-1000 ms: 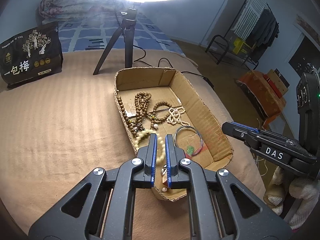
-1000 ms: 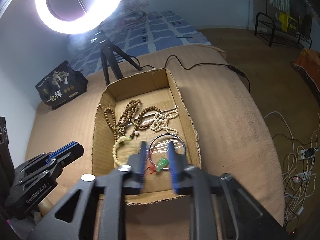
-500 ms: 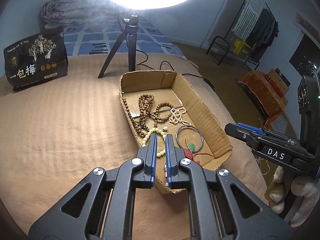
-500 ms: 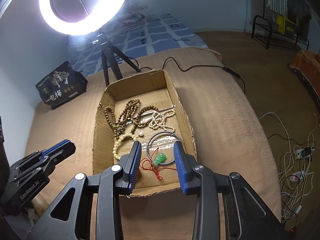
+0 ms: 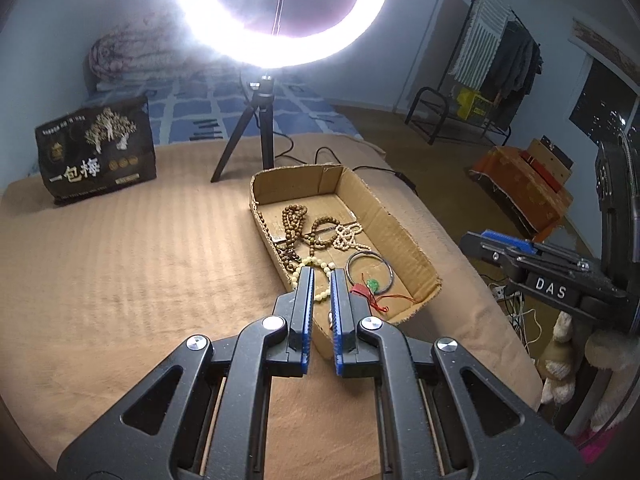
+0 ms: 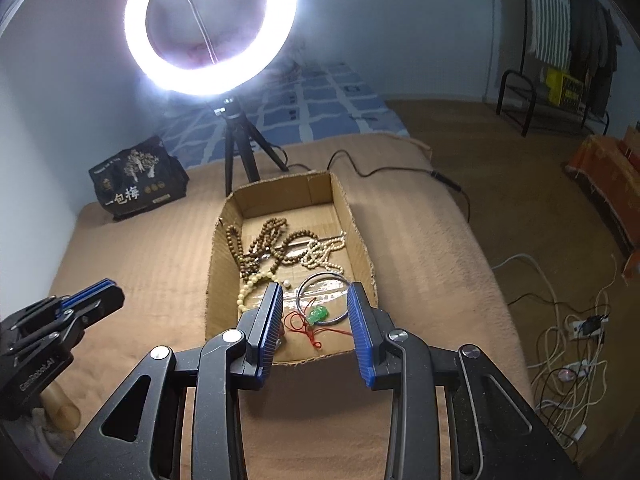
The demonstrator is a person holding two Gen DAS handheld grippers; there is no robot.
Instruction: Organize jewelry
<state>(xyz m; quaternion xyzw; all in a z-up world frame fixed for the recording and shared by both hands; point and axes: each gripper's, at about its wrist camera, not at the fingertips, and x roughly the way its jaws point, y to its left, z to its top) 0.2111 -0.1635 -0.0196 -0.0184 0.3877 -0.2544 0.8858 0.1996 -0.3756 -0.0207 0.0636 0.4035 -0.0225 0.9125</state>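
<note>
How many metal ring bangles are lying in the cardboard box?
1. The metal bangle lies on the floor of the cardboard box, near its front right corner, around the green pendant. Another could hide under the bead strands, but none shows.

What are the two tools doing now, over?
Right tool open, empty, above green pendant. Left tool nearly shut, empty. Beads and bangle in cardboard box. Nothing blocking.
</note>
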